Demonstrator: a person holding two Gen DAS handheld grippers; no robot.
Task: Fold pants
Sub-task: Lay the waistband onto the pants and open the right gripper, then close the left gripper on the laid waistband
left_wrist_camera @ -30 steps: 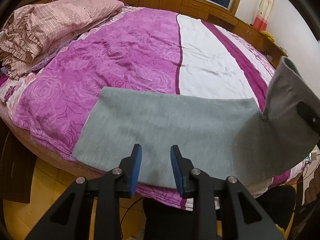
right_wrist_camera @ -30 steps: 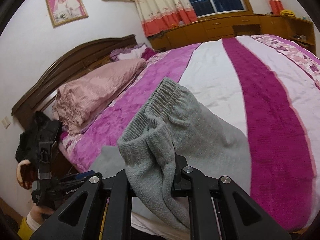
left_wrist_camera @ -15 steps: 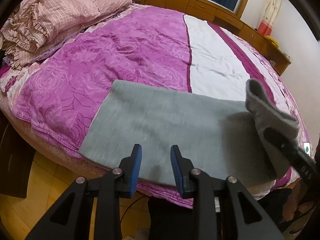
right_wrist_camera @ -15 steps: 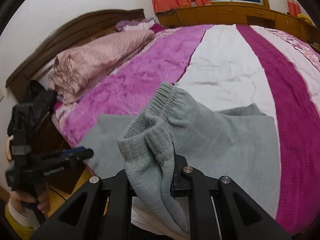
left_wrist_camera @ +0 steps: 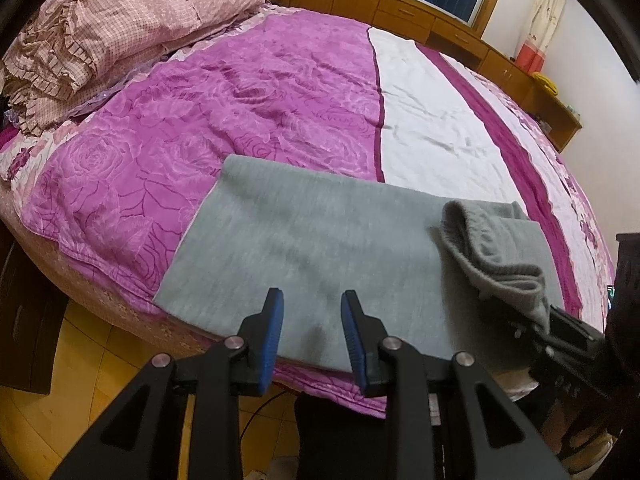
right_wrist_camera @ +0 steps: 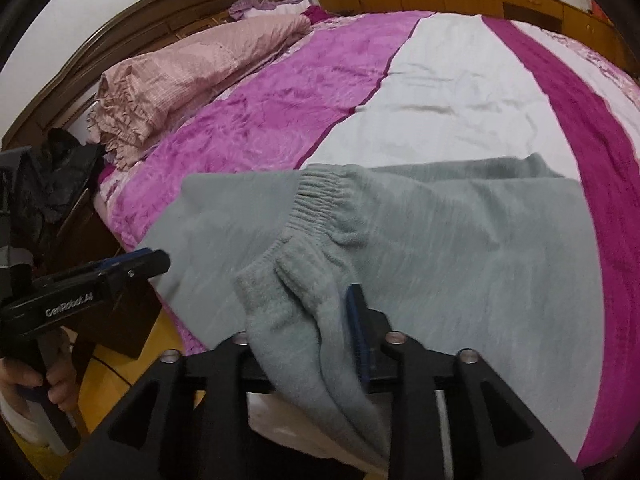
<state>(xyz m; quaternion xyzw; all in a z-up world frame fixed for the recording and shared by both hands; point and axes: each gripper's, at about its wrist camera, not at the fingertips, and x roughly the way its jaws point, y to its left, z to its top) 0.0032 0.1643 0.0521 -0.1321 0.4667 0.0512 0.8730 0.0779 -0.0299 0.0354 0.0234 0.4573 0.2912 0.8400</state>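
Our right gripper [right_wrist_camera: 320,332] is clamped on the ribbed cuff end of the grey pants [left_wrist_camera: 304,248], which lie long-axis left-right along the bed's [left_wrist_camera: 248,92] near edge, while our left gripper [left_wrist_camera: 312,320] hangs unclenched over the flat left half.

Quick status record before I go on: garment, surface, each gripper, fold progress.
garment: grey pants, lying flat across the near edge of the bed
surface: purple-and-white bedspread
left gripper: open, empty, over the pants' near edge
right gripper: shut on the pants' ribbed end, held above the flat part
fold: not yet laid down
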